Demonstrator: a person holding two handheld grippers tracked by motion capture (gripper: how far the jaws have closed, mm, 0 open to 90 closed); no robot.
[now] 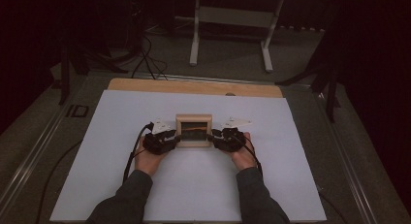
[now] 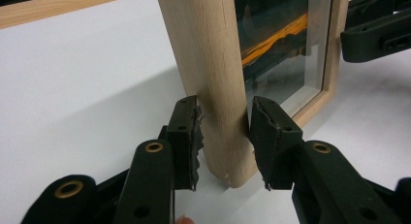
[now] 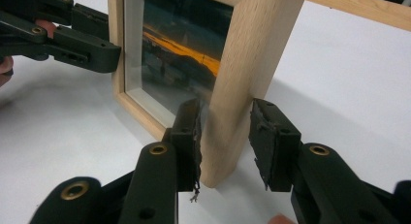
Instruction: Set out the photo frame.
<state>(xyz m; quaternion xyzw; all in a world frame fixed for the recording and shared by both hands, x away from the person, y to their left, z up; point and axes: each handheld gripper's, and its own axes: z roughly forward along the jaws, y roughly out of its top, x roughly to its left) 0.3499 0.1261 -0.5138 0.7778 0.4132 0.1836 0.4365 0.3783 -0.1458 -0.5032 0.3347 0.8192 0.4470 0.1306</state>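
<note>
Lies flat near the middle of the white sheet (image 1: pixel 194 185), a small wooden picture frame (image 1: pixel 194 130) with glass over a dark scene crossed by an orange streak. Gripped, or nearly so, on its two side rails: left gripper (image 2: pixel 224 132) straddling the left rail, both pads at the wood with hardly a gap to be seen; right gripper (image 3: pixel 224 132) straddling the right rail, one pad against the wood, the other just off it with a sliver of white between. Half spread in both cases, jaws about as wide as the rail. Beyond the frame, the other gripper's black jaws at the far rail in each gripper view. Underneath, a wooden board (image 1: pixel 194 87) showing past the sheet's far edge. Farther off, on the floor, black cables (image 1: pixel 145 59) and the white legs of a stand (image 1: pixel 232 30), well apart from the work
</note>
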